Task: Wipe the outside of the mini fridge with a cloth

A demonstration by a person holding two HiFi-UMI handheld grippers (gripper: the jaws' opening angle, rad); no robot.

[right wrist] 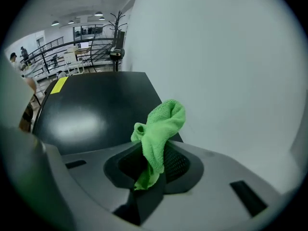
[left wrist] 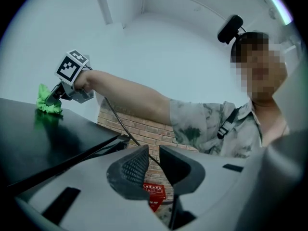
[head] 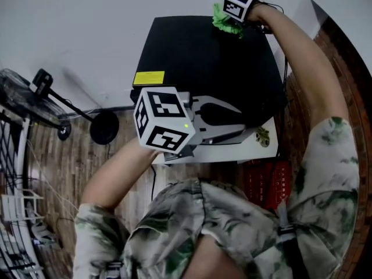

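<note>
Jaws pinching green cloth (right wrist: 161, 124) in right gripper (right wrist: 154, 163), a thin empty gap in left gripper (left wrist: 154, 165); could drop cloth behind mini fridge (head: 197, 63) if pushed too far

Seen at left on plank floor (head: 70, 156): black fan (head: 20, 97) and round black base (head: 104, 127); red crate (head: 267, 182) below white table (head: 268, 149); brick wall (left wrist: 149, 129); white wall (head: 70, 28) behind.

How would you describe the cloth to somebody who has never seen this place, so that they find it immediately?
Find the black mini fridge standing against the white wall. At the far right corner of its top, the right gripper pinches a small crumpled cloth. It is the only bright green thing there.
</note>
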